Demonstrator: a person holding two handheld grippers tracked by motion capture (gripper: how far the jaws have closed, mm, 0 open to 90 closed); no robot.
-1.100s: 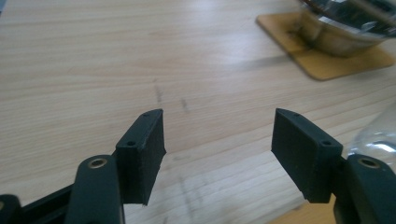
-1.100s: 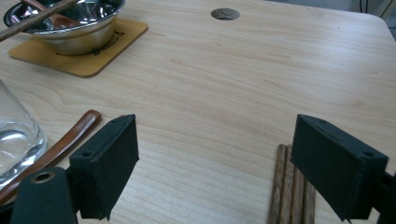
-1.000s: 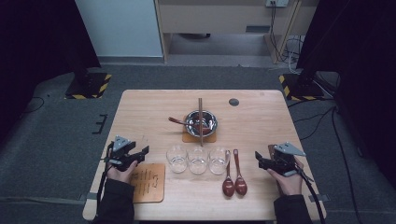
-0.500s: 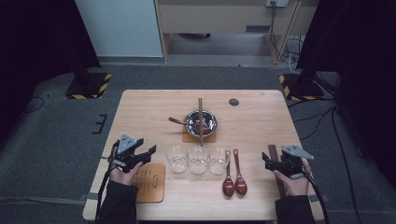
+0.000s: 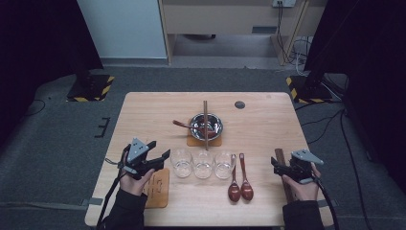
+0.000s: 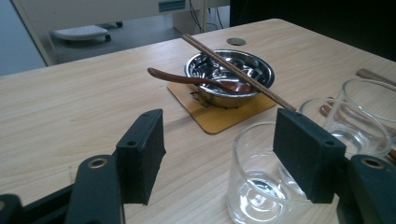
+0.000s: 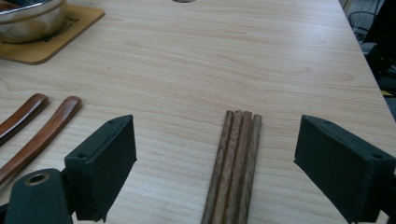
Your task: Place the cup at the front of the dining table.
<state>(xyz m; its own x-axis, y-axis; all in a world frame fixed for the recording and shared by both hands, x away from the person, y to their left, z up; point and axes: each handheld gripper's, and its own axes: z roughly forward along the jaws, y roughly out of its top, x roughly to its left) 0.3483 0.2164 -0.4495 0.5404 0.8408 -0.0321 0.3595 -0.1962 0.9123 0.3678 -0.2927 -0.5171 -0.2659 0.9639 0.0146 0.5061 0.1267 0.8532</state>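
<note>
1. Glasses (image 5: 202, 164) stand in a row of three near the table's (image 5: 268, 120) front edge, the leftmost glass (image 6: 261, 186) just beside the left gripper (image 5: 153, 160). Its jaws have just been opening and stand apart, one pad in front of the glass's rim, clamping nothing; likely lining up to take it.
2. Coaster (image 5: 155, 188) lies at the front left corner under that hand, bare, probably meant to carry a glass.
3. Right gripper (image 5: 277, 167) hovers low near the front right corner, jaws wide apart, straddling a bundle of chopsticks (image 7: 233, 163) that lies flat on the wood and points away from the front edge; neither pad touches it.
4. Bowl (image 5: 206, 125) sits on its own mat at mid-table, with a spoon inside and one chopstick (image 6: 238, 74) across its rim.
5. Two spoons (image 5: 239, 184) lie side by side between the glasses and the bundle.
</note>
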